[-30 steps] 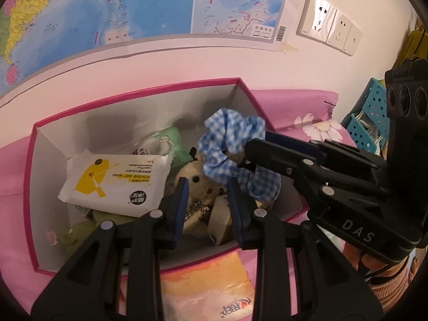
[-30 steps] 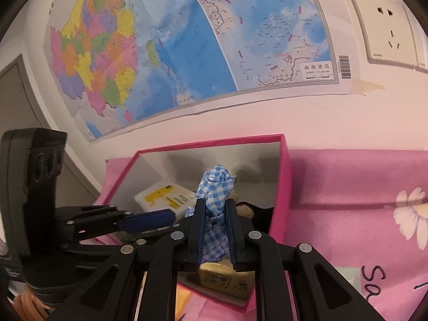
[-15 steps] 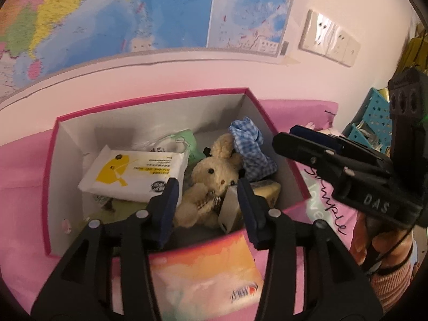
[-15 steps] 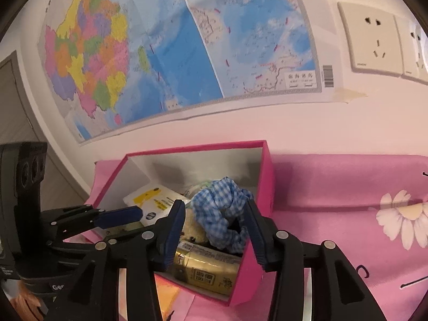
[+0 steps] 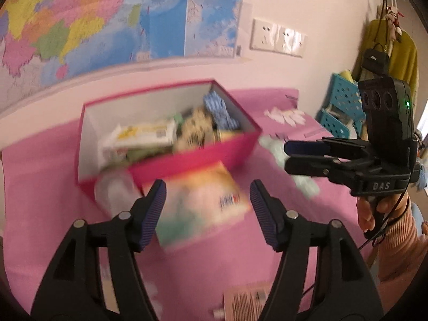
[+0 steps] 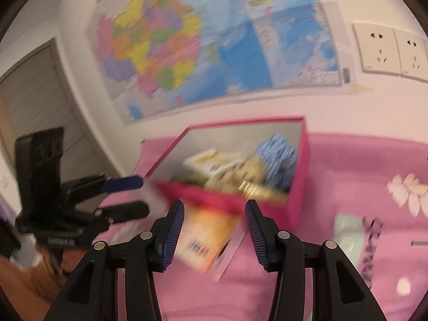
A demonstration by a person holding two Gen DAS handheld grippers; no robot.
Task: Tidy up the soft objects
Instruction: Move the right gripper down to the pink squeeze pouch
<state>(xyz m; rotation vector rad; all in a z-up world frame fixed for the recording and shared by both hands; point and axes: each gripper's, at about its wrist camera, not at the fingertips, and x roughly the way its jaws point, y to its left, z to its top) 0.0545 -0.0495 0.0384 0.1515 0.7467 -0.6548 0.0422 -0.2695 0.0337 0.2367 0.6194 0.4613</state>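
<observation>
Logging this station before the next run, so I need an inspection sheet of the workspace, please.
Surface: pink cloth with flower print.
Job's things: checked scrunchie, wipes pack and blurred plush in the pink box.
Clutter: orange packet before the box; pale green item to its right.
Claws: left claw open, empty; right claw open, empty.
Cables: thin black wire by the right wrist.
Surroundings: wall map, sockets, teal baskets.

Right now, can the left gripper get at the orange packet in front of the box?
Probably yes. The left gripper is open and empty, the orange packet lies flat on the pink cloth straight ahead, with nothing between them.
</observation>
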